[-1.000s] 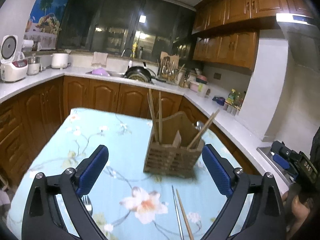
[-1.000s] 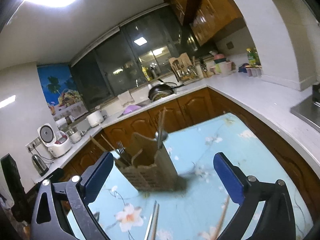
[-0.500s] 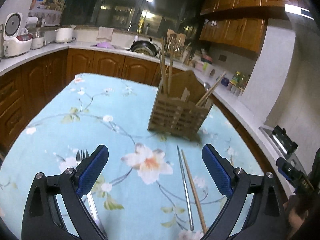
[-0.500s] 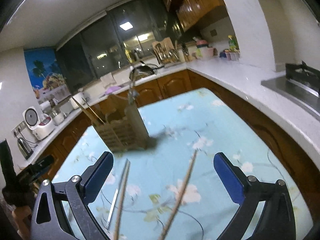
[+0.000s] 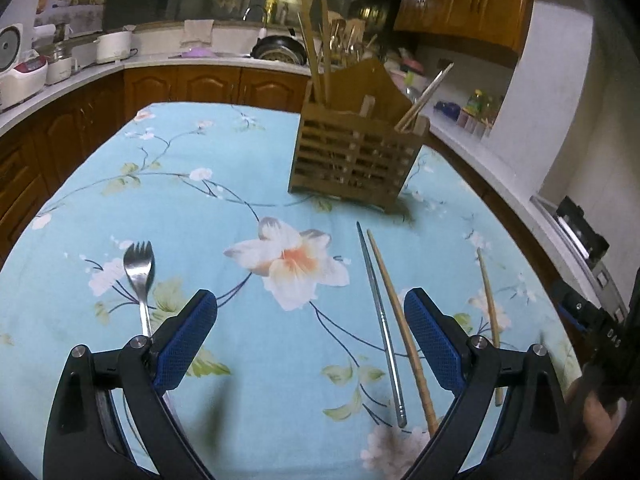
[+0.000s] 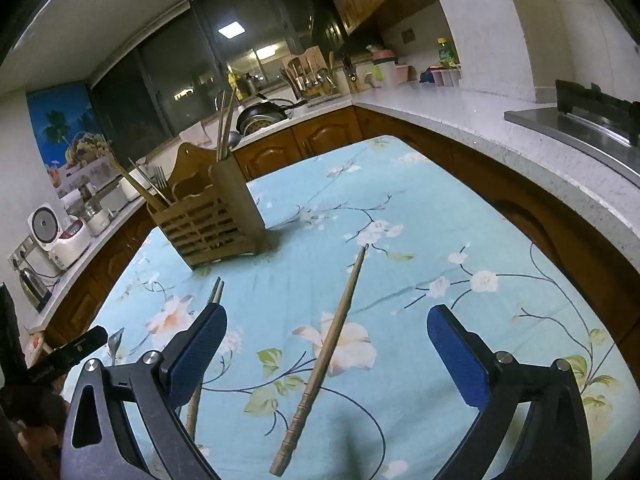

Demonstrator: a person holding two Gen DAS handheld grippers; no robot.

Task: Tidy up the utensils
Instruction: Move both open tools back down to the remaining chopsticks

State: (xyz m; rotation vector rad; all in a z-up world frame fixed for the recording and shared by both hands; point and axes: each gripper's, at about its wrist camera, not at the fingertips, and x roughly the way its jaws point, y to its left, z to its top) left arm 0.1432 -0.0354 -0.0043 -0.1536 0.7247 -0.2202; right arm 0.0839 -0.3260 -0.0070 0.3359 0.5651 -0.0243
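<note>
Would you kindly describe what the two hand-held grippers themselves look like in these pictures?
The left hand-held gripper and the right hand-held gripper look alike: two curved black plastic arms, each with silver round bolt heads at the joints and a blue pad with a fine cross-hatched texture at the tip. No cables or sleeves show.

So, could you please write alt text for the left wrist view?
The open left gripper hovers empty over a floral tablecloth, with a fork left and a metal chopstick beside a wooden chopstick right. A slatted wooden utensil holder stands beyond.
</note>
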